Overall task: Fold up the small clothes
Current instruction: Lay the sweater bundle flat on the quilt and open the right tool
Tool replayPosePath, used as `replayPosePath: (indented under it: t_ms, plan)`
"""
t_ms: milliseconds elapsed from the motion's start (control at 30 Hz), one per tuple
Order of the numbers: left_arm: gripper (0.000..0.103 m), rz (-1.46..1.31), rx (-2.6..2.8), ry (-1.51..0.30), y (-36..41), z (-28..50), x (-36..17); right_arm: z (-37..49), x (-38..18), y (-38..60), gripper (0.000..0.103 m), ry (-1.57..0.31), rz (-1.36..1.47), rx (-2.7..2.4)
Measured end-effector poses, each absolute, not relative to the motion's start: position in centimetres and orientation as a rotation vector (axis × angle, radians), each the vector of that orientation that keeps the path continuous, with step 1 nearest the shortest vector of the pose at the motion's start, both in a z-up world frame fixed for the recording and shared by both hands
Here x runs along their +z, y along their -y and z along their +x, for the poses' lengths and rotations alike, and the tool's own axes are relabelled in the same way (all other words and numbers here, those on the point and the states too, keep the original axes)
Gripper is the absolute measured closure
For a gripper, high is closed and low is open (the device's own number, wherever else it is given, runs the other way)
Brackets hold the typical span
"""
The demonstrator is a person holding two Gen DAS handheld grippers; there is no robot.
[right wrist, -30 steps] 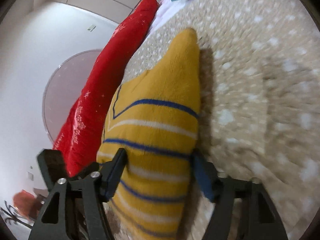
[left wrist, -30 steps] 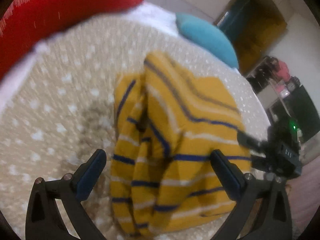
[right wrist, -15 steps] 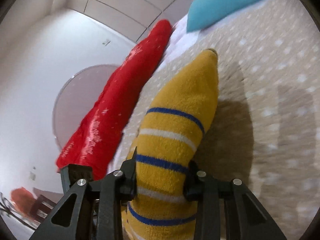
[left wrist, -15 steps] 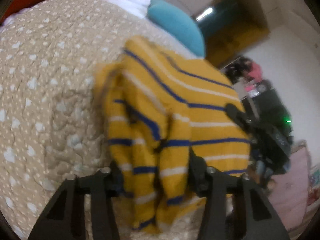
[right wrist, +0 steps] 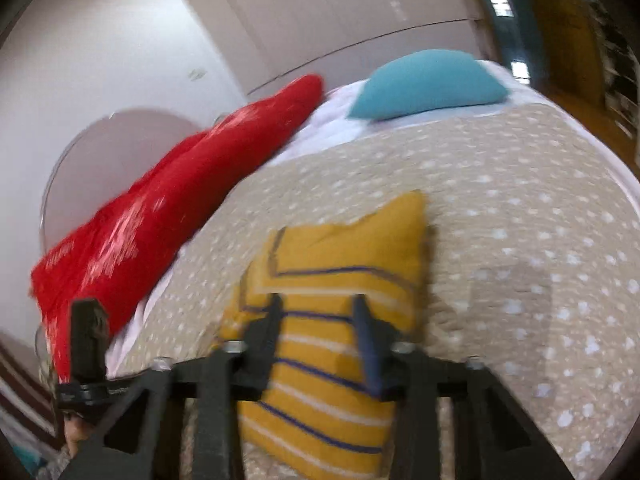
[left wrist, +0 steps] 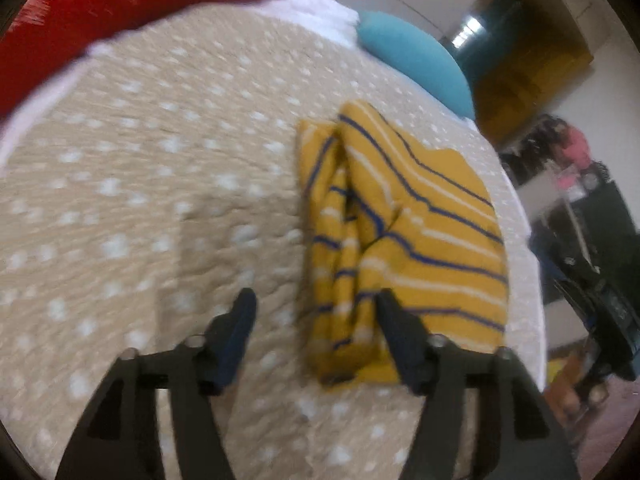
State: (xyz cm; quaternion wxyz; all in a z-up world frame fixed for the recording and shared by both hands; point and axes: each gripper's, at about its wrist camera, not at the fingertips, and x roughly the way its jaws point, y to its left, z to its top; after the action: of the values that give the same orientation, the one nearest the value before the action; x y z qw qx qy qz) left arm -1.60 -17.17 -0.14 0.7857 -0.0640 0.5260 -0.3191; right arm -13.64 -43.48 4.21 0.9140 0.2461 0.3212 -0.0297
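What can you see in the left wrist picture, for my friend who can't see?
A folded yellow sweater with blue and white stripes lies on a spotted beige bedspread. The left gripper hangs open above its near edge. A red blanket and teal pillow sit behind.

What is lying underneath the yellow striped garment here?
The yellow striped garment rests on the beige dotted quilt, which shows all around it. The quilt directly beneath and the garment's inner folded layers are covered.
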Motion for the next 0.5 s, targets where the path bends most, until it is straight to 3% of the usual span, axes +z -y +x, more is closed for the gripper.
replayPosePath:
  t_ms: [133, 200, 300, 500]
  plan:
    - [0.031, -0.089, -0.624, -1.022, 13.5, -4.4, 2.0, -10.5, 0.2, 40.6, 0.081, -0.820, 0.493, 0.013]
    - [0.021, -0.055, -0.581, -0.935, 12.3, -5.6, 3.4, -9.5, -2.1, 39.8, 0.081, -0.881, 0.460, -0.022]
    - [0.008, -0.028, -0.505, -0.779, 10.2, -7.1, 5.5, -9.9, -0.7, 38.4, 0.081, -0.854, 0.407, -0.050]
    - [0.000, -0.028, -0.382, -0.563, 7.6, -9.3, 9.1, -7.6, 2.3, 36.1, 0.081, -0.793, 0.358, -0.040]
